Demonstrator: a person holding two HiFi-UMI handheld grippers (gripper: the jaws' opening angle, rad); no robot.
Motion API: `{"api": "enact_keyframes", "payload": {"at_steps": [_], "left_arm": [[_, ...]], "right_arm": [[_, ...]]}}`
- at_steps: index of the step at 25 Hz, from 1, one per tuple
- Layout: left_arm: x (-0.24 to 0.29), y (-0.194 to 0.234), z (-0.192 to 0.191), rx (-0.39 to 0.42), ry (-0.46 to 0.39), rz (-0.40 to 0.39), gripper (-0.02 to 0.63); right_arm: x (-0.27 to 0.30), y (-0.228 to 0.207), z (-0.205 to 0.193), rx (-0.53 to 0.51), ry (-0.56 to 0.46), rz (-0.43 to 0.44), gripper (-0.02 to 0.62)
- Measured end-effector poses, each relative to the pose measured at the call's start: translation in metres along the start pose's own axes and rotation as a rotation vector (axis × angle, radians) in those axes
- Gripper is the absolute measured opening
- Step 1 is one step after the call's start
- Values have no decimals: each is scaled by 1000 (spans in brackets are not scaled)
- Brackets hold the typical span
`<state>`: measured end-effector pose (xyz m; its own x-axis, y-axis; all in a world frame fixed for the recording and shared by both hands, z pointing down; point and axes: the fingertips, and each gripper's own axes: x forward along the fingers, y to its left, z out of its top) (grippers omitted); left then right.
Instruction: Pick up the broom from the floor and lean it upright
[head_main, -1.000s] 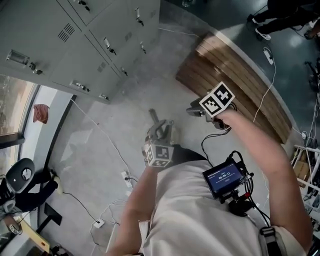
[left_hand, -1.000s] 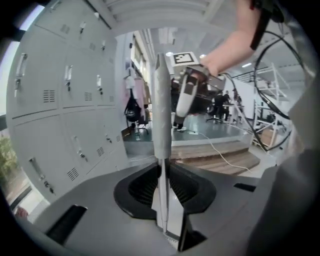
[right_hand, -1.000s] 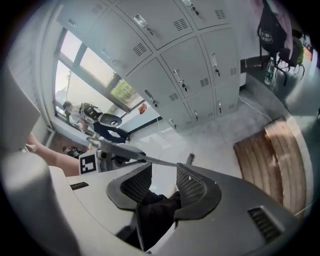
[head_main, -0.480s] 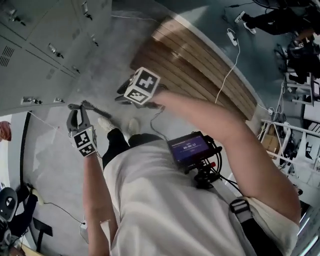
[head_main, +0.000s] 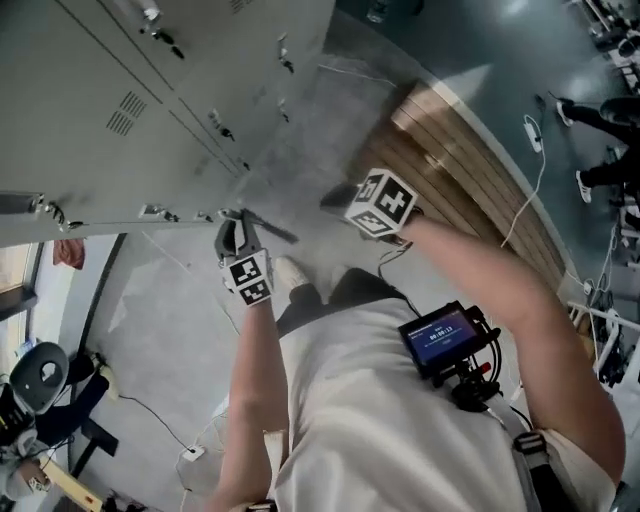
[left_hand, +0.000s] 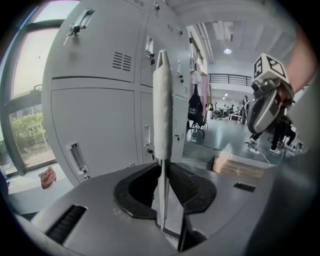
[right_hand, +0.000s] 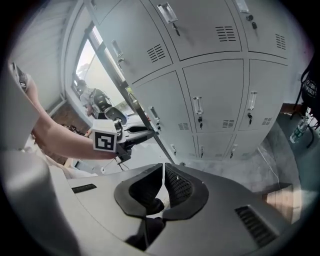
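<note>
The broom's handle, a thin metal rod with a pale grey sleeve, stands upright in the left gripper view. My left gripper is shut on its bare lower part. From the head view the handle shows as a short dark rod leaving the left gripper close to the lockers. In the right gripper view the handle is a long dark slanted line held by the left gripper. My right gripper is closing, its jaws nearly together with nothing between them. It hovers right of the handle. The broom head is hidden.
Grey metal lockers fill the left and far side. A curved wooden platform lies to the right with a white cable past it. The person's shoe is below the grippers. A black chair stands at bottom left.
Both hands have swung toward the lockers, the left gripper keeping its hold on the handle. The right gripper has come in beside it, and the head view has shifted.
</note>
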<state>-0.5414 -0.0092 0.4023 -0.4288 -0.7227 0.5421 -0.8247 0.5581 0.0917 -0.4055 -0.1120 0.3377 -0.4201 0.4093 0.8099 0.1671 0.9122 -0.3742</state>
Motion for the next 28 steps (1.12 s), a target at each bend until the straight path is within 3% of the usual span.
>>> {"api": "enact_keyframes", "payload": {"at_steps": [8, 13, 18, 21, 28], "left_arm": [[-17, 89, 39, -72, -16, 173, 74], [-1, 140, 36, -205, -4, 373, 74], [25, 181, 20, -282, 45, 487, 74], [34, 198, 3, -310, 90, 523, 74], [50, 222, -14, -301, 128, 527, 75]], "right_arm": [[8, 65, 40, -29, -82, 48, 15], [8, 51, 33, -64, -2, 99, 15], [7, 22, 26, -38, 23, 106, 15], [3, 9, 22, -8, 21, 102, 15], [-3, -14, 10, 40, 22, 81, 15]]}}
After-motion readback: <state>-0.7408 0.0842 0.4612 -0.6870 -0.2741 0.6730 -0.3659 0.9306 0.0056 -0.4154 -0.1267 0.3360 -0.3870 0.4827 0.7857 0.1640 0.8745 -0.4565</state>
